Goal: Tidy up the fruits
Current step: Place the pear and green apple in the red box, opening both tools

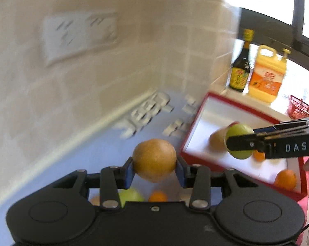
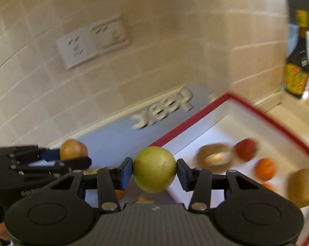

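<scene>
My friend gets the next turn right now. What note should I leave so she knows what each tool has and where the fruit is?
Left tool: shut on a brown pear, held above the blue mat.
Right tool: shut on a green apple, by the near edge of the red-rimmed box.
Done: the box already holds oranges, a red apple and brownish fruit.
Left: put both held fruits into the box, then fetch the green apple and orange lying on the mat.

Each claw [image 1: 154,169] is black, blue-padded, silver-screwed; the right claw [image 1: 239,141] reads "DAS".
</scene>
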Demonstrator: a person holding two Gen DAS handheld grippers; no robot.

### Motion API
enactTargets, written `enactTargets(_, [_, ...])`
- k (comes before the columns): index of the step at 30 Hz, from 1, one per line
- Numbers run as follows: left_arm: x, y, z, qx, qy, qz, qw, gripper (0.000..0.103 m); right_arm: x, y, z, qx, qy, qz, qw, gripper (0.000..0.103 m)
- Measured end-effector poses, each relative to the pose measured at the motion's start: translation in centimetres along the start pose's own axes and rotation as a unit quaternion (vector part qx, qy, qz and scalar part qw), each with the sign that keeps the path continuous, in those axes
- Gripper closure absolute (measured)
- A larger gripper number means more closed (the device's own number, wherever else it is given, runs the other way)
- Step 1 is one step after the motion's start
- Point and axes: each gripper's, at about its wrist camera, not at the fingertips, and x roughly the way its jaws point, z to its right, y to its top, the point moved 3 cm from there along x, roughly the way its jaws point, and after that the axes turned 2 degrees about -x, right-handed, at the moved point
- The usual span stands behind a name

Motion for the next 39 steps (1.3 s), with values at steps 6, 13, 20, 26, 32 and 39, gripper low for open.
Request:
enactTargets(6, [3.8, 5.9, 5.8, 0.054, -0.056, 0.009, 0.9969, 0.054, -2.3, 0.7, 6.2, 0.045, -0.060, 0.017, 0.997, 0.055])
enactTargets(13, [10.5, 9.3, 10.4, 0.089, -0.133, -0.032, 0.9866, 0.054, -2.0, -0.4, 9.7, 0.074, -0.083, -0.002, 0.994, 0.054])
enactTargets(20, [17.5, 7.6, 12.7, 0.110, -0.128, -0.090, 0.9814, 0.054, 1.3, -3.0, 10.0, 0.081, -0.086, -0.059, 0.991, 0.054])
enactTargets(26, [20.6, 6.1, 12.6, 0.111, -0.121, -0.118, 0.9794, 0.054, 3.3, -3.9, 10.0, 0.077, -0.084, -0.077, 0.991, 0.054])
enactTargets(32, [21.1, 5.9, 13.2, 0.128, -0.117, -0.115, 0.9781, 0.054, 4.1, -4.2, 9.9, 0.073, -0.090, -0.085, 0.990, 0.054])
enactTargets(39, [21.6, 5.9, 14.0, 0.164, -0.108, -0.119, 0.9733, 0.053, 5.0, -4.8, 10.1, 0.065, -0.097, -0.097, 0.988, 0.054])
